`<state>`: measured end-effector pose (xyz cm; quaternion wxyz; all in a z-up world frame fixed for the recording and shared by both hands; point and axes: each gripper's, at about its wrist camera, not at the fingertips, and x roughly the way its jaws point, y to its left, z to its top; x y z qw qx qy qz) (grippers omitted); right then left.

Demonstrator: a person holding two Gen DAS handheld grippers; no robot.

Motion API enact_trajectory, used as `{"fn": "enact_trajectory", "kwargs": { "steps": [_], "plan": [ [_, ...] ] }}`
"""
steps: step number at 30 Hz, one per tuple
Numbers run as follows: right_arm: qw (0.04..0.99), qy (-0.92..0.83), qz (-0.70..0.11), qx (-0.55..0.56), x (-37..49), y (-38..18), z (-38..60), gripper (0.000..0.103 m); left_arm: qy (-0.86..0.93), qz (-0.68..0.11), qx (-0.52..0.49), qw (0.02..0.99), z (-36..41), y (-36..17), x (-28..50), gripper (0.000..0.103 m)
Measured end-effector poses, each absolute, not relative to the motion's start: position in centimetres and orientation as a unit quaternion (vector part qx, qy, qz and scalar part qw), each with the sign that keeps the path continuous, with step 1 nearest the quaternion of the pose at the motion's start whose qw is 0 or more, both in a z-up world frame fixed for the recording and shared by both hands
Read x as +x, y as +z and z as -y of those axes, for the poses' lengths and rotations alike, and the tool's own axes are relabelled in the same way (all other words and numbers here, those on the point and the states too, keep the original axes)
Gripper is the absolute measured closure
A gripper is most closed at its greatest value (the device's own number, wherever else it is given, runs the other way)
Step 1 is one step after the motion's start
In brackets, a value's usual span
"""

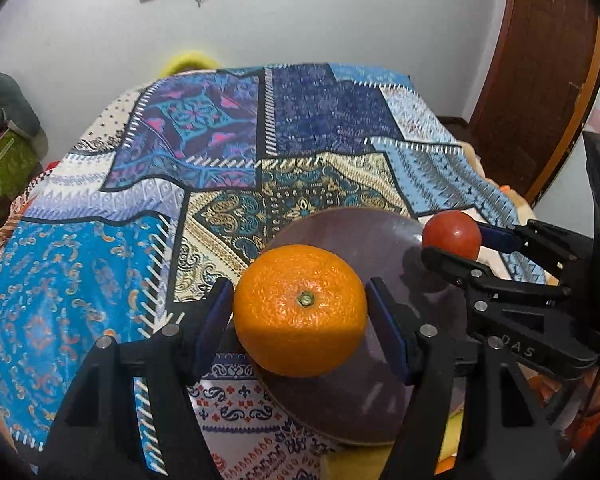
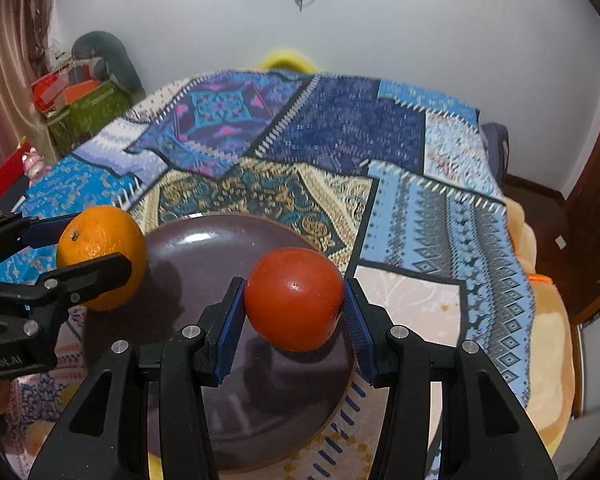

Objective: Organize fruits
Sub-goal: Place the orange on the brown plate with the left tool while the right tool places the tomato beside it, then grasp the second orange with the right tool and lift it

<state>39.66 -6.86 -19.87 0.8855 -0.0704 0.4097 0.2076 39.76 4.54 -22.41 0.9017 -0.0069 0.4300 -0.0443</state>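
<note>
My left gripper is shut on an orange and holds it above the near left rim of a dark brown plate. My right gripper is shut on a red tomato and holds it above the plate, right of middle. The orange and left gripper show at the left in the right wrist view. The tomato and right gripper show at the right in the left wrist view. Nothing lies on the visible part of the plate.
The plate rests on a bed with a blue patchwork cover. Boxes and a grey plush stand at the far left. A wooden door is at the right. A white wall lies behind the bed.
</note>
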Motion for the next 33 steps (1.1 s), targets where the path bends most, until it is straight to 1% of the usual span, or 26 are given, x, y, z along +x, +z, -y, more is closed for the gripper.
{"fn": "enact_trajectory", "kwargs": {
  "steps": [8, 17, 21, 22, 33],
  "plan": [
    [0.865, 0.218, -0.444, -0.080, 40.9, -21.7, 6.1, 0.058, -0.047, -0.444, -0.012, 0.895, -4.5, -23.6, 40.8, 0.036],
    [0.863, 0.217, -0.446, -0.093, 40.8, -21.8, 5.7, 0.057, -0.047, -0.454, -0.019, 0.890, -4.6, -23.6, 40.9, 0.035],
    [0.874, 0.207, -0.431, -0.090, 40.1, -20.7, 6.2, 0.040, -0.049, -0.447, -0.021, 0.893, -4.5, -22.6, 40.2, 0.035],
    [0.876, 0.206, -0.427, -0.090, 39.9, -20.5, 6.4, 0.038, -0.048, -0.445, -0.018, 0.894, -4.5, -22.3, 40.0, 0.035],
    [0.893, 0.202, -0.393, -0.082, 35.3, -15.8, 7.5, 0.038, -0.036, -0.415, -0.015, 0.909, -6.0, -17.4, 34.6, 0.035]
  ]
}}
